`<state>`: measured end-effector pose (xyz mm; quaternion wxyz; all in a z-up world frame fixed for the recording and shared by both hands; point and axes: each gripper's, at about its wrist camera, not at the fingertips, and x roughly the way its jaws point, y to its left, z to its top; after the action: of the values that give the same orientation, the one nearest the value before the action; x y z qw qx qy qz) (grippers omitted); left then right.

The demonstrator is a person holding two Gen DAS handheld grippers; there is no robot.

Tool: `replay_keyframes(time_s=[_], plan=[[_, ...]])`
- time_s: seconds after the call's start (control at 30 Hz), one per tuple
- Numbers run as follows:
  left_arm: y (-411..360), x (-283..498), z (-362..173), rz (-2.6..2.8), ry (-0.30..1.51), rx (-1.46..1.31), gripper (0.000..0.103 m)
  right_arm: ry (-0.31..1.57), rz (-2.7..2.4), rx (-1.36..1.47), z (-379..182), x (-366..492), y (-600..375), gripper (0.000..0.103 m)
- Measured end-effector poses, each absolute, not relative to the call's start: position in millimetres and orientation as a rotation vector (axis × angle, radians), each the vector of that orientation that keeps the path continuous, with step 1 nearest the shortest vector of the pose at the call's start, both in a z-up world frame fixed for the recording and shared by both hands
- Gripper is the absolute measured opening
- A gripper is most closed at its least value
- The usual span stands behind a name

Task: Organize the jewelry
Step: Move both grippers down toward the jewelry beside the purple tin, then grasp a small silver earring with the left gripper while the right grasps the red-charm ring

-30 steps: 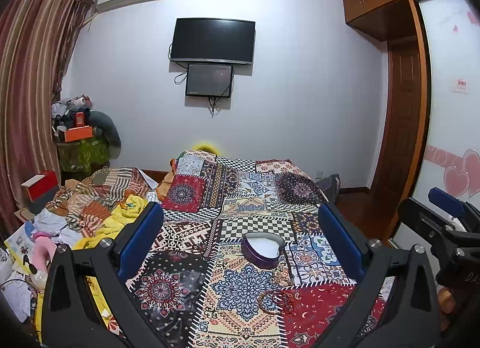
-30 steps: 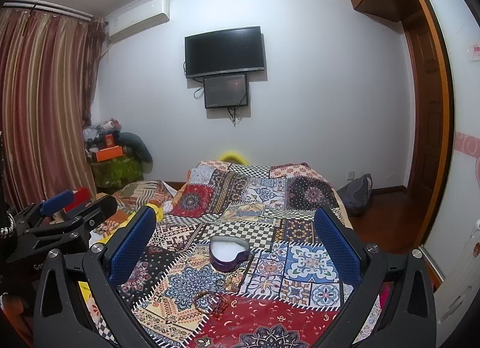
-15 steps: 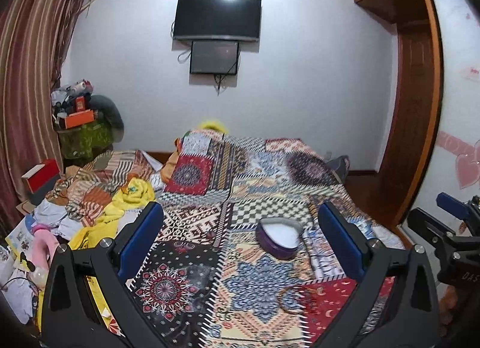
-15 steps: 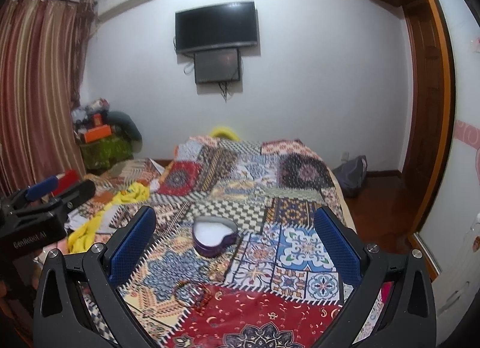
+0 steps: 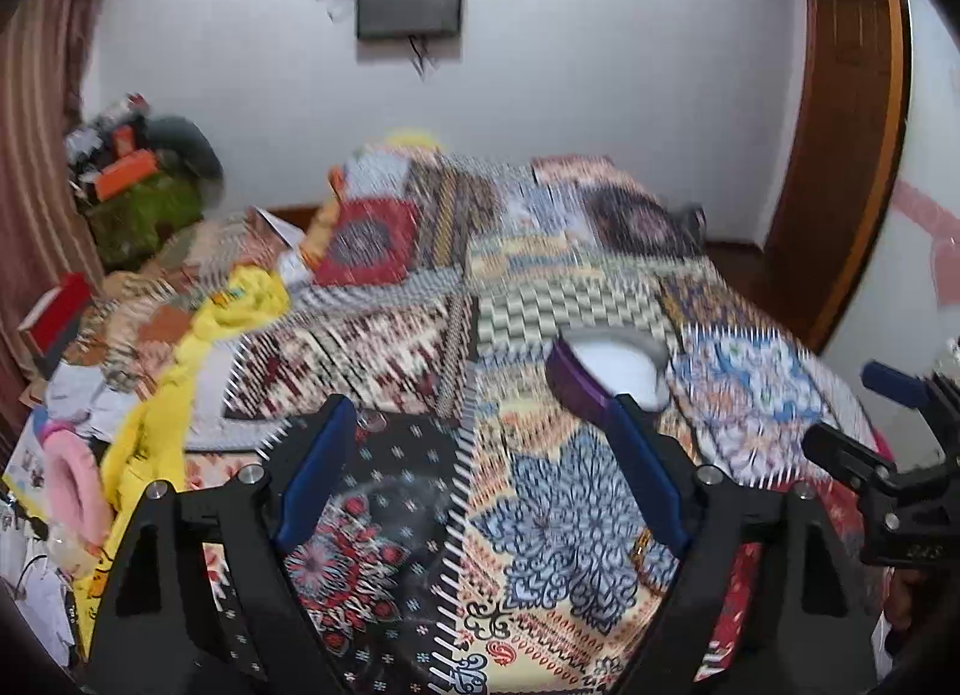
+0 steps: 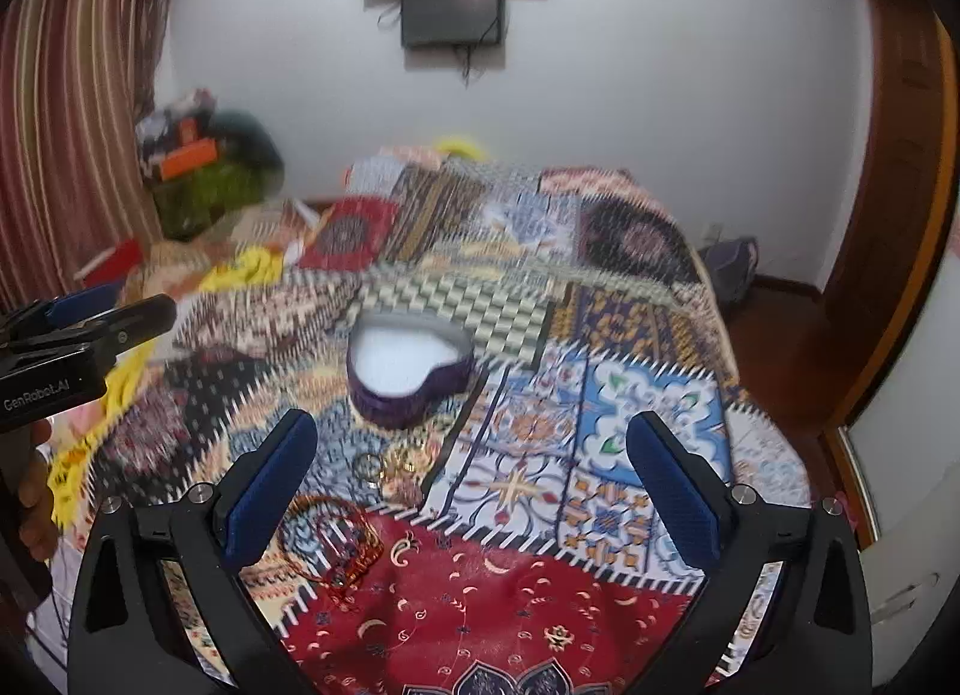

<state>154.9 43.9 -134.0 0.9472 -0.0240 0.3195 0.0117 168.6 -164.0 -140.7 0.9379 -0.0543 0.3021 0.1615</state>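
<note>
A heart-shaped box sat mid-bed; behind it lay pillows, and bangles lay nearer the front edge.

Evenly, softly lit indoors, without hard shadows or glare. Heavy motion blur with comb-like streaking across the patterned bedspread beyond the fingers, which stay sharp. Strong fisheye bending toward the edges, dark vignette in every corner.

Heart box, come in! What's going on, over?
Both tools, left and right, open, empty. Heart box open on quilt. Bangles loose beside it. Nothing in the way.
</note>
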Motion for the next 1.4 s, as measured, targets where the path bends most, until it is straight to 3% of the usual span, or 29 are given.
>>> replay_keyframes(time_s=[0.3,0.4,0.63,0.87,1.2,1.33,1.4], plan=[[45.6,176.4,-184.8,-0.024,0.822,-0.078,0.077,0.749,0.444,-0.154,-169.0,191.6,-153.7,0.080],[45.1,177.3,-193.5,-0.045,0.849,-0.090,0.074,0.775,0.498,-0.160,-171.2,195.3,-149.2,0.065],[37.9,177.7,-205.6,-0.122,0.904,-0.115,0.049,0.868,0.540,-0.172,-189.0,210.6,-142.0,0.039],[27.7,183.6,-215.6,-0.167,0.933,-0.111,0.032,0.893,0.551,-0.181,-194.9,210.7,-141.3,0.032],[22.4,190.1,-221.5,-0.147,0.931,-0.097,0.028,0.935,0.584,-0.176,-206.2,212.3,-137.8,0.020],[19.6,191.3,-221.8,-0.144,0.931,-0.082,0.012,0.939,0.586,-0.180,-207.4,212.7,-136.6,0.012],[18.7,191.9,-221.5,-0.140,0.927,-0.077,0.010,0.939,0.590,-0.180,-207.7,212.9,-136.0,0.012]])
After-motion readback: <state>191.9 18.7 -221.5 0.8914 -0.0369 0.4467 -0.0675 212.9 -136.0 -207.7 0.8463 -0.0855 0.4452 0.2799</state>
